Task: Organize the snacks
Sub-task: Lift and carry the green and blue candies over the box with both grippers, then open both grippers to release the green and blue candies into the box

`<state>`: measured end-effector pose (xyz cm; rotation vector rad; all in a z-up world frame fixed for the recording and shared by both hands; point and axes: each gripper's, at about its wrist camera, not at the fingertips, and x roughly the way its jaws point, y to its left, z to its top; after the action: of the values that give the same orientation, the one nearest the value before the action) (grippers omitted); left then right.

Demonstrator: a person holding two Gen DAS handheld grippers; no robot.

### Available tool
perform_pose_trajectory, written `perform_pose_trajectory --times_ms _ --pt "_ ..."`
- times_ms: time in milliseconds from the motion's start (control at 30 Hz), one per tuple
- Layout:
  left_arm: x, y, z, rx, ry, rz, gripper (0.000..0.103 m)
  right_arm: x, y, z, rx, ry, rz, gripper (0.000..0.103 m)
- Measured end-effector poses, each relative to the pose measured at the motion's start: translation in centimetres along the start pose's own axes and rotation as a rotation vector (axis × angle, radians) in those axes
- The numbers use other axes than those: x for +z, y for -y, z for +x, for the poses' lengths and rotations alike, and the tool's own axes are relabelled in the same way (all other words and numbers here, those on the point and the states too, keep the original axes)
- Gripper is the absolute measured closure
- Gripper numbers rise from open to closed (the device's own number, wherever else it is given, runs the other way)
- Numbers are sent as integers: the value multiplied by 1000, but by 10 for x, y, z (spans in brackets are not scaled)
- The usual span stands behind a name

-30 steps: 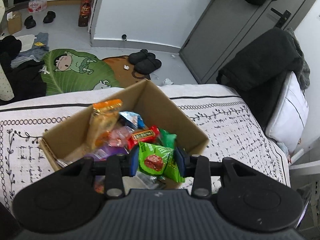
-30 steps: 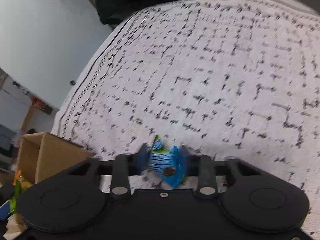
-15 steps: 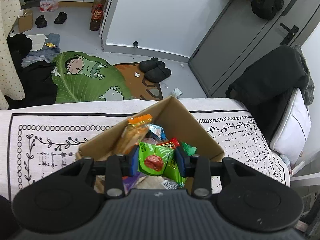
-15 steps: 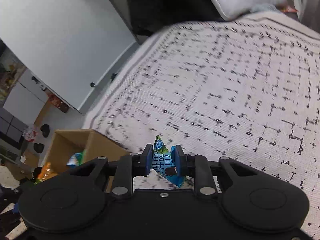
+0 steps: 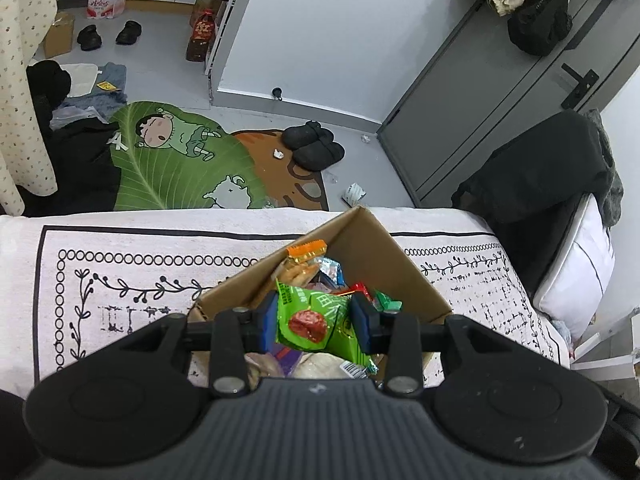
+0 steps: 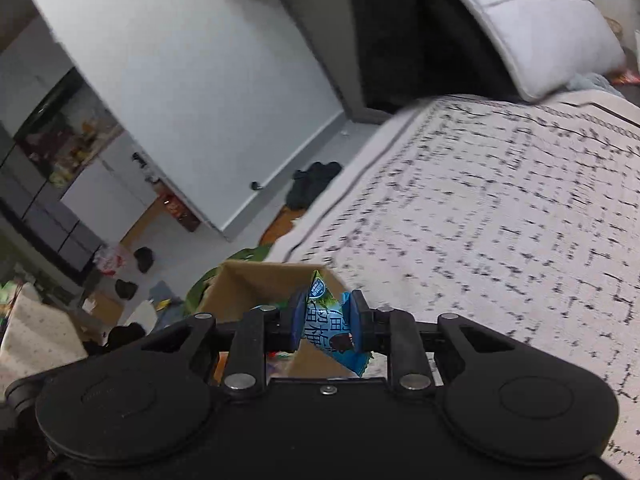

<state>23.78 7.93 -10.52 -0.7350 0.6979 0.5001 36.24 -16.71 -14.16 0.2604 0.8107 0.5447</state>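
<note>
Clamping a green snack packet [image 5: 316, 320], the left gripper [image 5: 316, 322] sits in the lower middle of the left wrist view, its blue pads [image 5: 269, 322] pressed against the packet's two sides with only a narrow gap between the jaws. That grip looks the same as a second ago. What differs is the backdrop: the cardboard box [image 5: 372, 248] now appears lower and smaller in the frame, directly behind the held packet, and far more of the floor shows above it, including the green cartoon rug [image 5: 176, 160] and the black slippers [image 5: 314, 146] in the upper half. Inside the box lie other snacks, among them an orange-topped packet [image 5: 306, 250] leaning on the left wall and a blue one [image 5: 330, 268] beside it. The box stands on the patterned bedspread [image 5: 120, 268], near its far edge.

In the right wrist view, the right gripper [image 6: 326, 326] pinches a small blue snack packet [image 6: 324, 320] between its pads, the packet standing upright with its lower corner hanging below the jaws. The jaws have just been closing a little further on it, and the packet now looks squeezed narrower than a second ago. The view has swung: earlier the bedspread [image 6: 520, 220] filled almost the whole frame, with the box at the lower left edge; now the box [image 6: 248, 288] sits just behind and left of the held packet at lower centre, while the white wall panel [image 6: 180, 80] and floor fill the upper left. A pillow [image 6: 532, 20] shows at the upper right. The frame is blurred.
</note>
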Motion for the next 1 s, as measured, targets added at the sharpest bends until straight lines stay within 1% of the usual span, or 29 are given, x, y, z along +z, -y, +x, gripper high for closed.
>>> perform_pose_trajectory --times_ms 167,267,400,667,767,800,900,967,1000 --pt "7 -2 -7 -11 10 3 66 -8 -24 1 42 -7 -59 80" --pt "11 -5 -4 -17 4 -10 66 -10 -35 4 62 -8 -76 80" --pt "13 -4 4 -23 -12 -17 65 -13 -40 8 74 -15 -75 80" --pt "19 17 24 -41 -26 -4 65 -16 -44 17 82 -30 -73 80" --pt "21 17 30 -29 -32 -8 62 -14 -44 22 82 -36 -65 80" --pt "22 16 33 -24 -38 -13 59 -14 -44 25 82 -39 -64 80" --pt "24 14 38 -5 -54 -13 46 -13 -46 32 84 -50 -60 80" --pt "25 12 37 6 -48 -1 41 -12 -49 37 87 -53 -59 80" --pt "26 12 37 14 -46 6 36 -12 -50 38 89 -52 -60 79"
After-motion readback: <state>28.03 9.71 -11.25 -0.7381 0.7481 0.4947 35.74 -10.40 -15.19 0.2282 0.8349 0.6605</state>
